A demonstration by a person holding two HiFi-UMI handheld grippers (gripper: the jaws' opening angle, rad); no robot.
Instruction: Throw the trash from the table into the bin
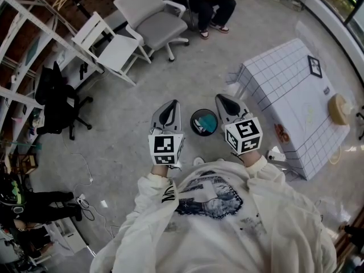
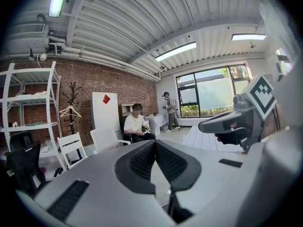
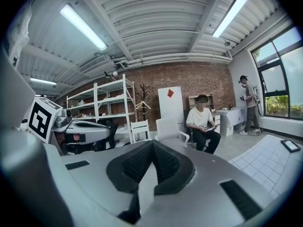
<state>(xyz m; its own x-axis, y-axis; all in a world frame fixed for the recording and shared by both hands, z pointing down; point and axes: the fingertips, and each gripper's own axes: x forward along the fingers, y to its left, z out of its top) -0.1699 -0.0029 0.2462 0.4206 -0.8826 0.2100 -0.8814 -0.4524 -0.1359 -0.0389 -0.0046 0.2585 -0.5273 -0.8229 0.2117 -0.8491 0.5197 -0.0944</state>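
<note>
**Tongs shut and empty, with trash waiting on the table**

Left tongs (image 1: 174,103) and right tongs (image 1: 219,98) are each pressed together with nothing between them. They are held side by side, and in the head view the bin (image 1: 203,121) stands on the floor between them, with something teal inside. No piece is in hand, so a fetch seems due: turn right to the table (image 1: 278,78), open one pair and close on a piece. The trash there looks like a round tan lump (image 1: 339,108) near the far edge and a small reddish scrap (image 1: 281,132) by the near edge.
</note>
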